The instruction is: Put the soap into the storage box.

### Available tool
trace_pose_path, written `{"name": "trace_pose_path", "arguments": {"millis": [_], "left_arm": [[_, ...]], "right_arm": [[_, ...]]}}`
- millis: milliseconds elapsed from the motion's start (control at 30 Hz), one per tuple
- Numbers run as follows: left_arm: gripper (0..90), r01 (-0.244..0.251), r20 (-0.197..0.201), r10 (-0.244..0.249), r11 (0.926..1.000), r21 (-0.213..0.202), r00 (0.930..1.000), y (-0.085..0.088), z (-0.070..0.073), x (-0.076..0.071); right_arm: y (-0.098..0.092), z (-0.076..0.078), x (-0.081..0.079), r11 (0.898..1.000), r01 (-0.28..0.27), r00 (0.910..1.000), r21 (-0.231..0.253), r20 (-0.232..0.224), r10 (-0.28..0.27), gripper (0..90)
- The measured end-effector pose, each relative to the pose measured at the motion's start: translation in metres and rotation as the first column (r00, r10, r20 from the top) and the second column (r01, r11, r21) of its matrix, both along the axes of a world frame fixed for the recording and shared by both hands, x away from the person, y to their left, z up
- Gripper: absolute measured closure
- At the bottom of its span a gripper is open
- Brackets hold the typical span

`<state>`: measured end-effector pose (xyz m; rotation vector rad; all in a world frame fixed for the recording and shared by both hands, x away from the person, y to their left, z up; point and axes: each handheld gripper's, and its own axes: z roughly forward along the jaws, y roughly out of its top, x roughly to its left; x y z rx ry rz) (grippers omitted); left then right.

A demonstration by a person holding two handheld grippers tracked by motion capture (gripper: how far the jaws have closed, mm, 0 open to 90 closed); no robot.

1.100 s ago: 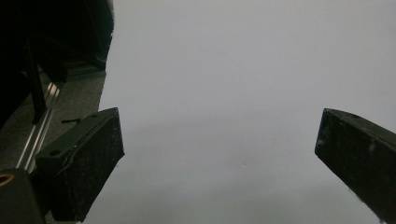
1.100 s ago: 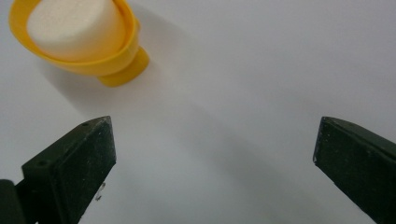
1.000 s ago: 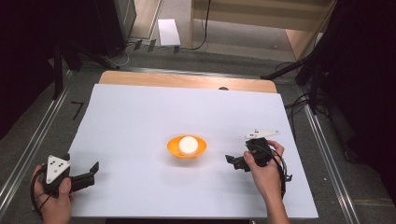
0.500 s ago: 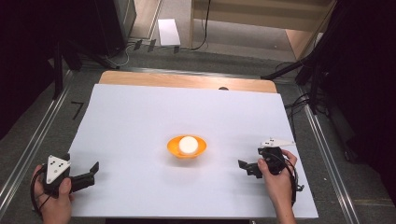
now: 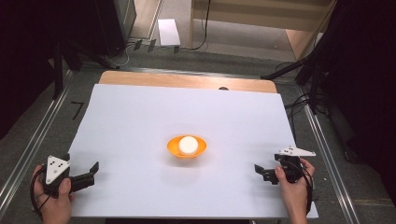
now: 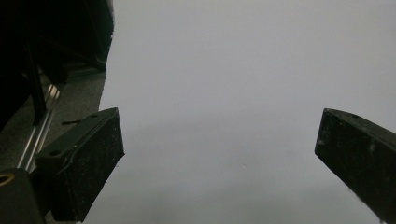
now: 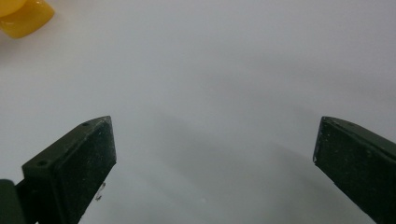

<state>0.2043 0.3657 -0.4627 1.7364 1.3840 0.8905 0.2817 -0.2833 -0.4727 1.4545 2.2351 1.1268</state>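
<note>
Orange bowl (image 5: 187, 148) with a white ball (image 5: 187, 144) sits mid-worktop (image 5: 140, 116), left tool (image 5: 93, 171) and right tool (image 5: 260, 172) both spread wide, empty, well apart from it.

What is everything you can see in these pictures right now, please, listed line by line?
Bowl: one, orange, middle of the white sheet.
Round object: one, white, inside the bowl; what it is I cannot tell.
Sheet: one, white, covering most of the table.
Table: one, wooden, a strip showing along the far edge.
Flat object: one, white, on the floor beyond the table.
Left gripper: one, black with a grey plate, near left corner, fingers wide apart, holding nothing.
Right gripper: one, black with a grey plate, near right edge, fingers wide apart, holding nothing.
Hands: two, left hand, right hand, each holding a gripper.
</note>
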Motion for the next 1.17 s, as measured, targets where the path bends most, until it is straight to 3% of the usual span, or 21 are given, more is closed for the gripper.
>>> {"name": "trace_pose_path", "arguments": {"millis": [100,367,667,1033,1167], "left_arm": [[1.3,-0.003,-0.001,0.003,1.0000,0.006,1.0000,-0.001,0.000,0.000],[1.3,-0.004,-0.002,0.004,1.0000,0.006,1.0000,-0.001,0.000,0.000],[1.3,-0.005,0.006,0.005,1.0000,-0.006,1.0000,0.000,0.000,0.000],[1.3,-0.003,0.009,0.003,1.0000,-0.007,0.9999,0.001,0.000,-0.001],[1.3,-0.003,0.007,0.003,1.0000,-0.006,1.0000,0.001,0.000,-0.001]], "right_arm": [[-0.017,-0.003,-0.006,1.000,0.021,0.9996,0.010,0.018,-0.021,0.0],[-0.040,-0.012,-0.019,0.998,0.050,0.9987,0.028,0.013,-0.050,0.0],[-0.054,-0.015,-0.032,0.998,0.052,0.9964,0.034,0.066,-0.054,0.0],[-0.061,-0.018,-0.040,0.996,0.039,0.9950,0.086,0.089,-0.047,0.0],[-0.062,-0.018,-0.040,0.994,0.059,0.9944,0.092,0.082,-0.066,0.0]]}}
